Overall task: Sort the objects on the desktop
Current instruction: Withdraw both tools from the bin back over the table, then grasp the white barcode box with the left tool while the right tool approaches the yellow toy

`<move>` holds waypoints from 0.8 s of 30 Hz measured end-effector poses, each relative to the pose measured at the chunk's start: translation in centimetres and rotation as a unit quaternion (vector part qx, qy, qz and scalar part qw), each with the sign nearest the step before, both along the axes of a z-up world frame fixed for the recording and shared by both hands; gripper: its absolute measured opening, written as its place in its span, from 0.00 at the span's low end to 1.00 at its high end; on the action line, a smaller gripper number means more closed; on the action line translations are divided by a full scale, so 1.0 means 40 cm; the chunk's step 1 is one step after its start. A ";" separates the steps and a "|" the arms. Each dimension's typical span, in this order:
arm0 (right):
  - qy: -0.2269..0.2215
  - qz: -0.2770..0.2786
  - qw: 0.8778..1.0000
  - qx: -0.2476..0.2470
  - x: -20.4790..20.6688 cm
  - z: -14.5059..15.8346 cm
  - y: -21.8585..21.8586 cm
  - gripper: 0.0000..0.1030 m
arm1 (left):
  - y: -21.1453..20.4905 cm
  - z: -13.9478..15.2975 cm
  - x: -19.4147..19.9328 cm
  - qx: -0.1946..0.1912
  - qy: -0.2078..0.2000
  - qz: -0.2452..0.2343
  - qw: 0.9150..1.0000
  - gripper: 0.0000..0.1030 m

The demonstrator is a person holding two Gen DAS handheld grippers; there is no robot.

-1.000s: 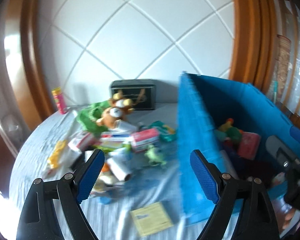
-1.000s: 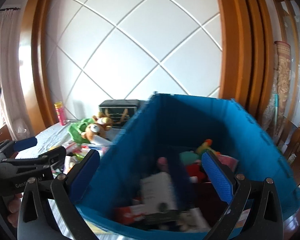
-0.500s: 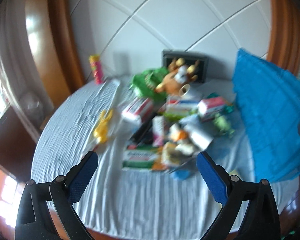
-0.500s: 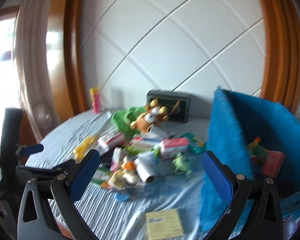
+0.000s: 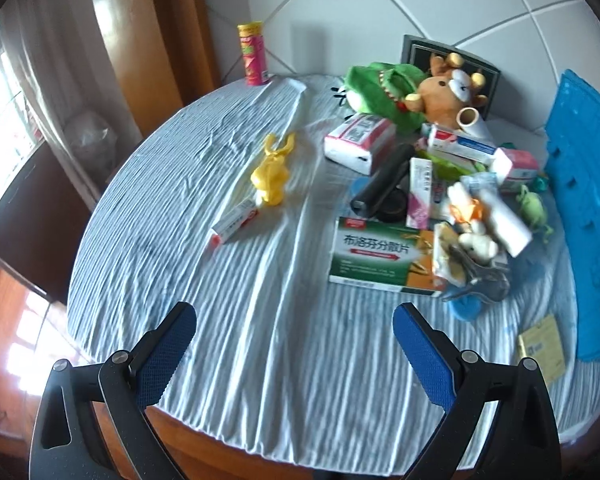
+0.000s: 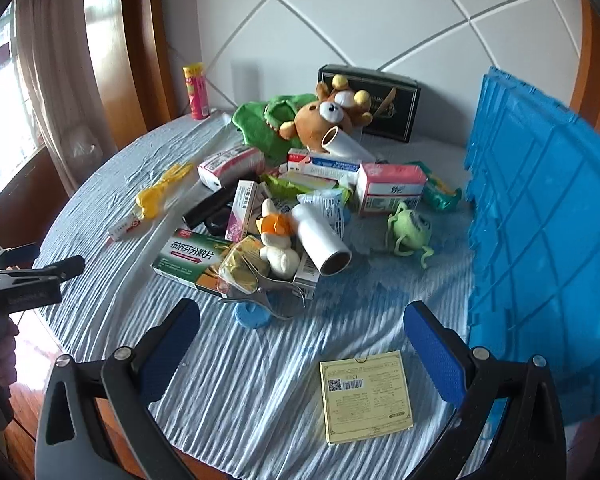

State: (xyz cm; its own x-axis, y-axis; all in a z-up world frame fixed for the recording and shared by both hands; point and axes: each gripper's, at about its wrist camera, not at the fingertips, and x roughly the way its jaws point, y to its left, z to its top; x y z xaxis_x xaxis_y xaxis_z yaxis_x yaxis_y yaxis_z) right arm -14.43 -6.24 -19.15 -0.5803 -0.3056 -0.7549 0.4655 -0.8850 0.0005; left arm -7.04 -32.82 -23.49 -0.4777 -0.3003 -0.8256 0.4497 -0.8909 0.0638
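Observation:
A pile of objects lies on a round table with a striped cloth: a green medicine box, a white roll, a brown plush bear, a green plush crocodile, a small green monster toy, a yellow toy and a flat yellow box. A blue crate stands at the right. My left gripper is open and empty above the table's near edge. My right gripper is open and empty, just left of the flat yellow box.
A red and yellow can stands at the far edge by the wall. A black box stands behind the plush toys. A small red and white box lies near the yellow toy. The left gripper's body shows at the left.
Both grippers have swung left, away from the blue crate, and now face the pile on the table. Both stayed open and empty.

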 end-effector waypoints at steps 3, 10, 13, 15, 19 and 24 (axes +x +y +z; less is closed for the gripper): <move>-0.018 0.010 1.000 0.002 -0.047 -0.034 -0.005 1.00 | -0.033 -0.027 -0.023 -0.006 -0.013 0.018 1.000 0.97; -0.057 0.012 0.998 0.001 -0.171 -0.113 -0.004 1.00 | -0.135 -0.114 -0.052 0.007 -0.064 0.071 0.995 0.97; -0.078 0.014 0.997 -0.005 -0.206 -0.135 -0.018 1.00 | -0.182 -0.136 -0.059 0.007 -0.078 0.082 0.994 0.97; -0.081 0.016 0.997 -0.001 -0.222 -0.142 -0.044 1.00 | -0.213 -0.147 -0.062 0.006 -0.084 0.085 0.993 0.97; -0.089 0.013 0.996 -0.010 -0.246 -0.148 -0.109 1.00 | -0.298 -0.170 -0.092 0.003 -0.084 0.069 0.994 0.97; -0.095 -0.003 0.995 -0.021 -0.248 -0.160 -0.244 1.00 | -0.391 -0.217 -0.175 -0.001 -0.089 0.004 0.996 0.97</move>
State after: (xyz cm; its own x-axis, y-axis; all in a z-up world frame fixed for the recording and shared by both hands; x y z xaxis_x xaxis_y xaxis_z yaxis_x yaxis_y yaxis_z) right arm -24.36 -16.02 -25.54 -0.4299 -0.3362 -0.8379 0.4484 -0.8851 0.1250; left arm -14.05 -48.46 -32.16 -0.3220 -0.3059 -0.8960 0.4382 -0.8871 0.1454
